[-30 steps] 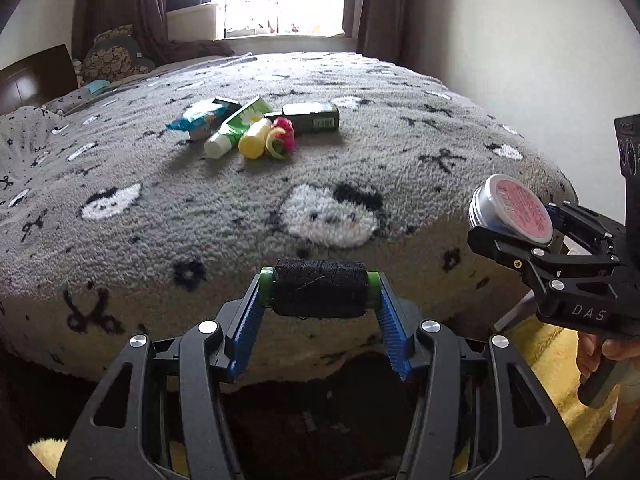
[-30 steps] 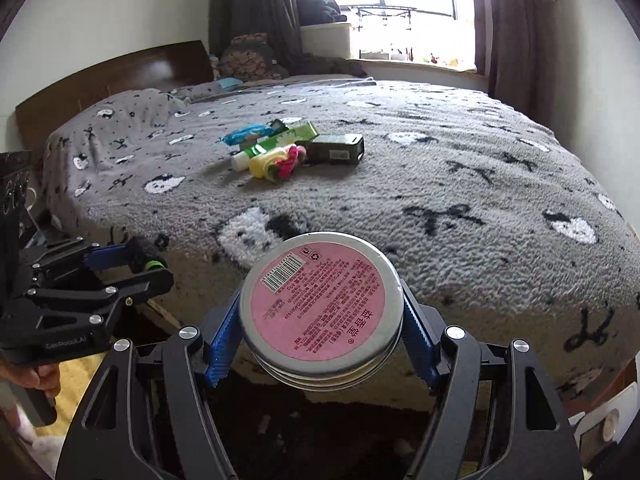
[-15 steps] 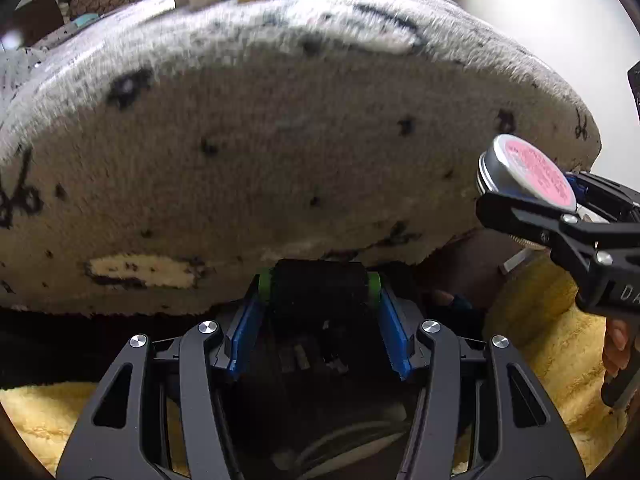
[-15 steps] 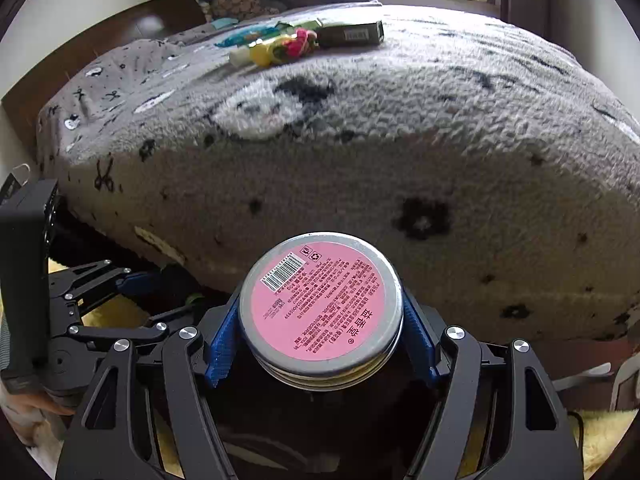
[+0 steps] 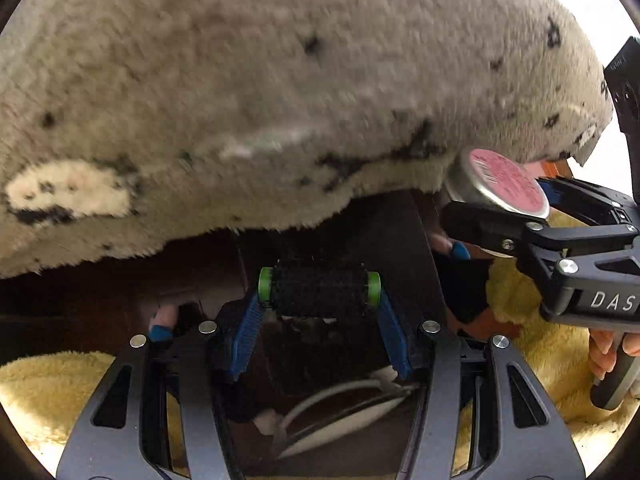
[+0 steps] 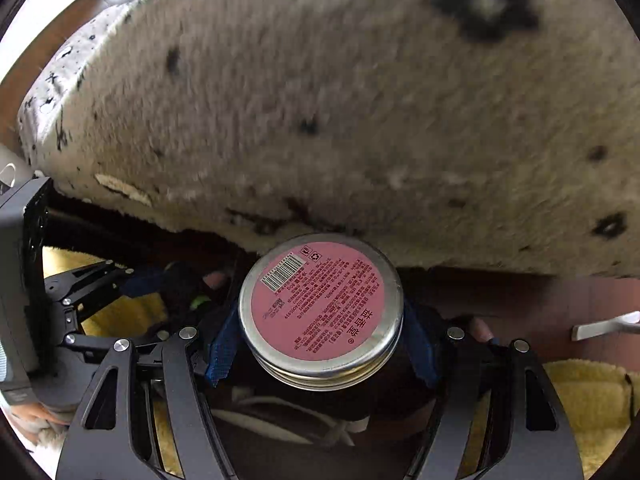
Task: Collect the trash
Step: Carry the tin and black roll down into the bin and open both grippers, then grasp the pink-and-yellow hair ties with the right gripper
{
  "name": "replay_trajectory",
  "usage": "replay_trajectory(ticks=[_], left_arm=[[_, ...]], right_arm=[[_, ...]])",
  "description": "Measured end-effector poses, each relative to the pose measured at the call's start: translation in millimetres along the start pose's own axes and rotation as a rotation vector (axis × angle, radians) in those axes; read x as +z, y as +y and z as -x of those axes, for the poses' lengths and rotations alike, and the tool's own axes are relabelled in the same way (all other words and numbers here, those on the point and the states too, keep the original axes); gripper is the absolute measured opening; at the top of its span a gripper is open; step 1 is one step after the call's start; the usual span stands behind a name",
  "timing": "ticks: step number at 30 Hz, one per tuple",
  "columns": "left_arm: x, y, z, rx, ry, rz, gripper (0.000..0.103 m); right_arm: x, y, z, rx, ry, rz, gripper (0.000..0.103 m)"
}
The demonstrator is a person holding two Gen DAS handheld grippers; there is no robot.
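My left gripper [image 5: 319, 294] is shut on a spool of black thread [image 5: 319, 292] with green ends, held low beside the bed. My right gripper [image 6: 320, 340] is shut on a round metal tin [image 6: 320, 308] with a pink label; it also shows in the left wrist view [image 5: 498, 184], to the right of the spool and slightly higher. Both grippers hang over a dark brown bin [image 5: 340, 412] that holds white scraps. The left gripper shows at the left of the right wrist view [image 6: 92, 300].
The grey fleece bedspread [image 5: 260, 80] with black marks hangs over the bed's side and fills the upper half of both views. A yellow fluffy rug [image 5: 532, 380] lies on the floor around the bin. A white wall shows at the far right.
Both grippers have dropped from above the bed's surface to below its edge, over the bin. The items on the bed have gone out of view. Both grips are unchanged.
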State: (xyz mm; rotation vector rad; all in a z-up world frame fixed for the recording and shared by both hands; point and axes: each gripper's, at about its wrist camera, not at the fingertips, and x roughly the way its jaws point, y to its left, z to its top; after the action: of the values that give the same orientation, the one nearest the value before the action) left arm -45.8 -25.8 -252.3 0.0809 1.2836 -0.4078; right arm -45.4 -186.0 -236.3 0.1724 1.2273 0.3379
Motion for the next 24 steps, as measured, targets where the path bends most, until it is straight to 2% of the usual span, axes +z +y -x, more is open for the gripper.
replay_trajectory(ticks=[6, 9, 12, 24], left_arm=[[-2, -5, -8, -0.009, 0.012, -0.006, 0.051], [-2, -2, -9, -0.004, 0.011, -0.004, 0.058], [-1, -2, -9, -0.001, 0.009, 0.002, 0.065], [15, 9, 19, 0.035, -0.041, -0.005, 0.067]], right_arm=[[0, 4, -4, 0.014, 0.004, 0.014, 0.071], [2, 6, -4, 0.014, 0.004, 0.003, 0.072], [4, 4, 0, 0.016, -0.008, -0.007, 0.08], [19, -5, 28, -0.004, -0.086, -0.012, 0.08]])
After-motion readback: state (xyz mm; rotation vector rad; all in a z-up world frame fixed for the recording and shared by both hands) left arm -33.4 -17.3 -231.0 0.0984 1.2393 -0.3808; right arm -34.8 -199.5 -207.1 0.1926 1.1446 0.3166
